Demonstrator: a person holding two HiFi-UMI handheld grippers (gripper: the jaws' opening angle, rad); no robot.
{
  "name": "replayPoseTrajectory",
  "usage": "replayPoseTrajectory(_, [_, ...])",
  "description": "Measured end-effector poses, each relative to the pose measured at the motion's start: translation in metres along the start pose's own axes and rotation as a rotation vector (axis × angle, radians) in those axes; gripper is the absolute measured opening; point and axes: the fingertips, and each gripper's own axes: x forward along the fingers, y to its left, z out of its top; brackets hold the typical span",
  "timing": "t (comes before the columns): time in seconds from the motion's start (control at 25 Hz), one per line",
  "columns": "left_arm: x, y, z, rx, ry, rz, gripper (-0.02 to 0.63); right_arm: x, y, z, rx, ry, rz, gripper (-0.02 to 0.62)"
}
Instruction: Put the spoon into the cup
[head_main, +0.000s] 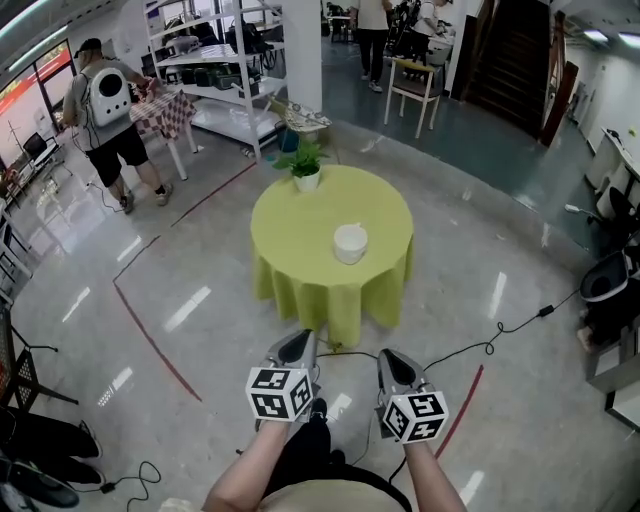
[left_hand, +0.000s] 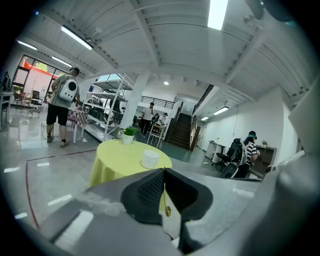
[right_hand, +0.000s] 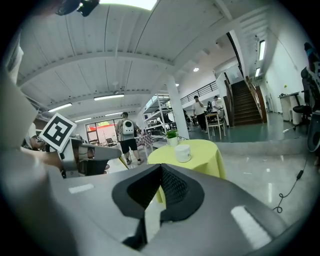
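Closest to the lens, my left tool (head_main: 299, 338) is clenched on what looks like a thin gold spoon (left_hand: 167, 211), pinched edge-on between its jaws, while my right tool (head_main: 389, 356) is closed on nothing. The white cup (head_main: 350, 243) stands upright on the yellow table (head_main: 290, 225), well ahead of both. I judge this the carry stage: next I must approach and line the spoon up over the cup's mouth.
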Motion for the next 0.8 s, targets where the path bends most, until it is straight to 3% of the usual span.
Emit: replayPoseTrajectory(0.8, [0.104, 0.083, 0.055, -0.017, 0.030, -0.046, 0.006, 0.132, -0.029, 0.033, 0.020, 0.024, -0.082, 0.000])
